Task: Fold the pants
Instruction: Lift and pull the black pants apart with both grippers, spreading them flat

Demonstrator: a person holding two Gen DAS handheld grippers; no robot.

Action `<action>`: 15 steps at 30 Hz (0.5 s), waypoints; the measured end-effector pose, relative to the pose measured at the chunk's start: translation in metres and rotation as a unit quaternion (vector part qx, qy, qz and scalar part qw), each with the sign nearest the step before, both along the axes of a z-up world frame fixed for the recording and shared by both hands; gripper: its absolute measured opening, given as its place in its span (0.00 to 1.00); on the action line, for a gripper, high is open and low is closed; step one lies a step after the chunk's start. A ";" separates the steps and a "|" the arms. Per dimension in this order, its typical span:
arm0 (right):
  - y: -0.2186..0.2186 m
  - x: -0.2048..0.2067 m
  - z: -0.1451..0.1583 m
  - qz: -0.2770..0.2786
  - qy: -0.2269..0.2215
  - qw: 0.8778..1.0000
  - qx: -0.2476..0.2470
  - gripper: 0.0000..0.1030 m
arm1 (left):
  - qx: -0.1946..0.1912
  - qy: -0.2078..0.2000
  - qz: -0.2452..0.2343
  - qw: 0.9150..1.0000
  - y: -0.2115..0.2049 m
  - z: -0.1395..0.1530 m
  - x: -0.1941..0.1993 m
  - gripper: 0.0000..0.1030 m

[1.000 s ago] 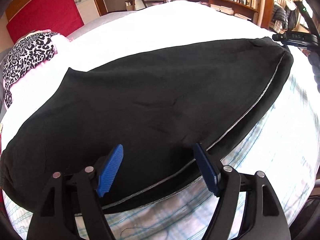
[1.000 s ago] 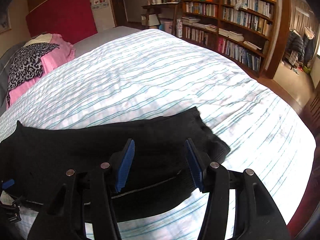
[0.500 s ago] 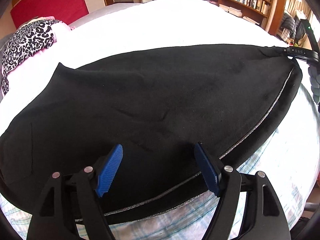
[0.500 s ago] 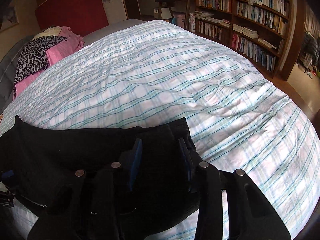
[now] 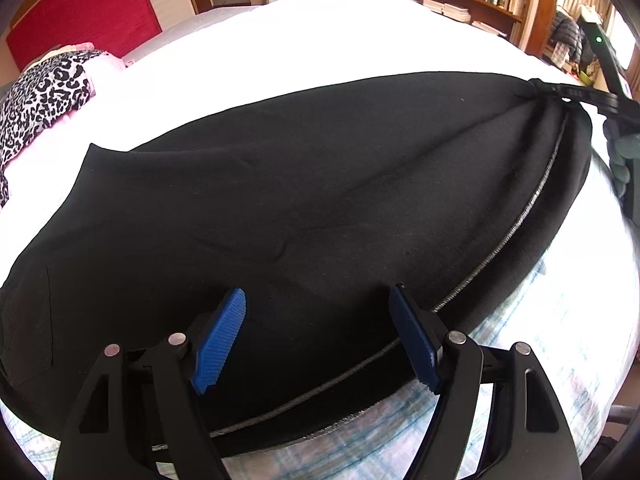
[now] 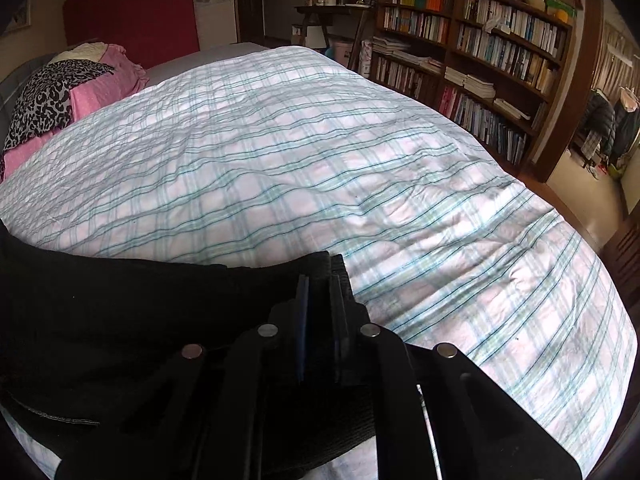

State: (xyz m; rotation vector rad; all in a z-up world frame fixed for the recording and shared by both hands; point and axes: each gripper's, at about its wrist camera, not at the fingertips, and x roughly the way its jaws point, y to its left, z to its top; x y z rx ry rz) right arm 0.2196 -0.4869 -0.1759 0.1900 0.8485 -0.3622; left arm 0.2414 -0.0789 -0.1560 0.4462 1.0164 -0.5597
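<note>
Black pants (image 5: 304, 200) with a silver side stripe lie flat across the checked bed cover. My left gripper (image 5: 316, 320) is open, its blue pads just above the near edge of the pants, holding nothing. My right gripper (image 6: 320, 292) is shut on the far end of the pants (image 6: 120, 312); it also shows in the left wrist view (image 5: 560, 92), where the cloth gathers into creases at the pinch.
The bed cover (image 6: 360, 184) stretches away beyond the pants. A leopard-print and pink pile (image 6: 60, 92) lies at the head of the bed. Bookshelves (image 6: 480, 48) stand along the right wall. The bed's edge drops off at the right.
My right gripper has closed on the end of the pants, and the cloth there has bunched up. My left gripper stayed open and shifted slightly over the pants.
</note>
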 end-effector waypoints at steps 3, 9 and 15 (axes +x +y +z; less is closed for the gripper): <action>-0.007 -0.007 0.005 -0.006 -0.011 1.000 0.022 0.28 | 0.004 -0.006 -0.007 1.000 -0.003 0.000 -0.005 0.72; -0.003 -0.044 0.036 -0.030 -0.064 0.997 0.034 0.43 | -0.014 -0.006 -0.018 1.000 -0.014 0.008 -0.010 0.72; 0.054 -0.057 0.036 0.048 -0.051 0.998 0.003 0.43 | -0.018 -0.008 -0.044 0.999 -0.033 0.008 -0.018 0.72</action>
